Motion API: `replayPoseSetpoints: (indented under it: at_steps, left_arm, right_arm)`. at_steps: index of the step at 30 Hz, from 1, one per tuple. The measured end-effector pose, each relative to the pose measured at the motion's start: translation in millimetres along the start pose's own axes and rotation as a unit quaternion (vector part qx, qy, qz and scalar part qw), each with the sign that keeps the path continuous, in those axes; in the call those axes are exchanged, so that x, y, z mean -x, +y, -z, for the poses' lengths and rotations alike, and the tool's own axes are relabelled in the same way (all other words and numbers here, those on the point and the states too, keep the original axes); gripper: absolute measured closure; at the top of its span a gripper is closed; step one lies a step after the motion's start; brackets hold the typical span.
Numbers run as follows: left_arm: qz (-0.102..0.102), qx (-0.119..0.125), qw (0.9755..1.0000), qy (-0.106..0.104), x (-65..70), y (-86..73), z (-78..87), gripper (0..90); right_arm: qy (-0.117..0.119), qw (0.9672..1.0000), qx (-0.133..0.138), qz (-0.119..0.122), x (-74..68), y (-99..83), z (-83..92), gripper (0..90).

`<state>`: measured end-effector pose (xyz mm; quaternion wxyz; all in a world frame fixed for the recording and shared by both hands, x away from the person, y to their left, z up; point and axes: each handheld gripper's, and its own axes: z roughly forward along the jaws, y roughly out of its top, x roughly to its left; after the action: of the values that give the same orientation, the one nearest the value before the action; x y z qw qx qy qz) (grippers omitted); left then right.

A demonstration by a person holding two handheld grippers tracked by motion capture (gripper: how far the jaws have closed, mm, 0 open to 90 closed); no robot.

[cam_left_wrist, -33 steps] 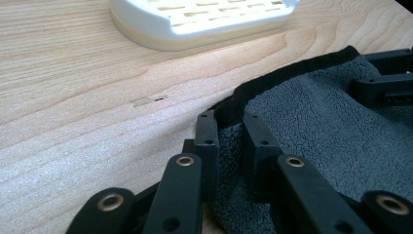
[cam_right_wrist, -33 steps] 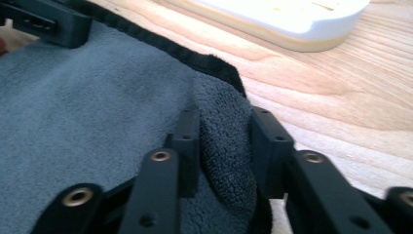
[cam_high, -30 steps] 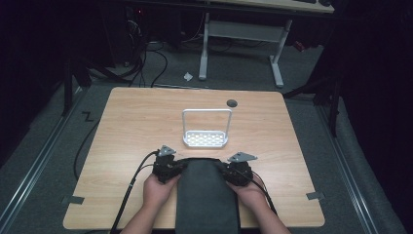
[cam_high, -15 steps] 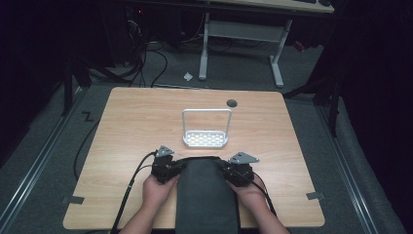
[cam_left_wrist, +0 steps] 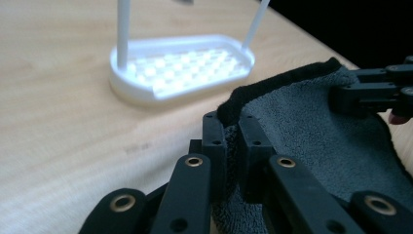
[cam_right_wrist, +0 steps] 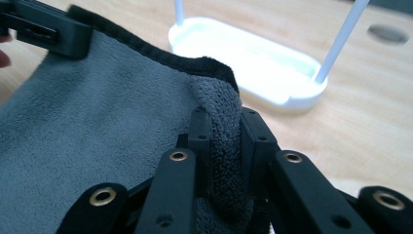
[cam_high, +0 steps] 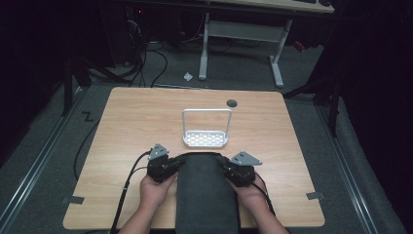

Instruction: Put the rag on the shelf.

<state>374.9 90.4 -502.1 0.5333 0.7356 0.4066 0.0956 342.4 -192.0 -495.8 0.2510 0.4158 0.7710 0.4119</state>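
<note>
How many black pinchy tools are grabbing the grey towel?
2. The left tool pinches the far left corner of the grey towel; the right tool pinches its far right corner. Both are near the white rack.

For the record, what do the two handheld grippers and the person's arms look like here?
Both the left gripper and the right gripper are black, with flat linkage bars joined by brass-ringed pivots and two straight black jaws drilled with small holes. Each carries a grey three-cornered plate on top and trails a black cable. The forearms are bare, with no sleeves or gloves.
</note>
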Motion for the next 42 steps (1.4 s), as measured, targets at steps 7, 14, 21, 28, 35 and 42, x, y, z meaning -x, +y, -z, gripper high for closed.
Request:
replayPoseSetpoints:
  at_steps: [7,14,21,28,35,42]
  left_arm:
    - [-0.023,0.037,0.9991,0.0,14.2,23.4,14.0,83.9]
    - [-0.039,0.071,0.9967,-0.006,25.8,48.5,22.9,84.0]
    - [-0.052,0.09,0.9946,0.004,28.9,67.6,28.1,84.2]
    - [-0.067,0.114,0.9911,0.009,31.1,87.4,37.1,84.3]
    - [-0.079,0.132,0.9881,0.008,33.2,105.9,43.3,84.3]
    - [-0.086,0.151,0.9848,0.005,33.5,120.2,47.3,84.4]
  right_arm:
    - [-0.01,0.999,0.044,0.006,0.0,18.4,13.9,78.1]
    - [-0.018,0.9965,0.082,0.0,1.9,31.9,26.7,78.1]
    - [-0.02,0.9944,0.103,0.006,3.9,52.7,34.8,78.2]
    - [-0.021,0.9912,0.13,0.013,2.7,75.3,40.7,78.1]
    - [-0.026,0.9881,0.15,0.021,3.5,93.1,44.4,78.1]
    - [-0.031,0.9856,0.165,0.021,7.0,107.0,47.5,78.2]
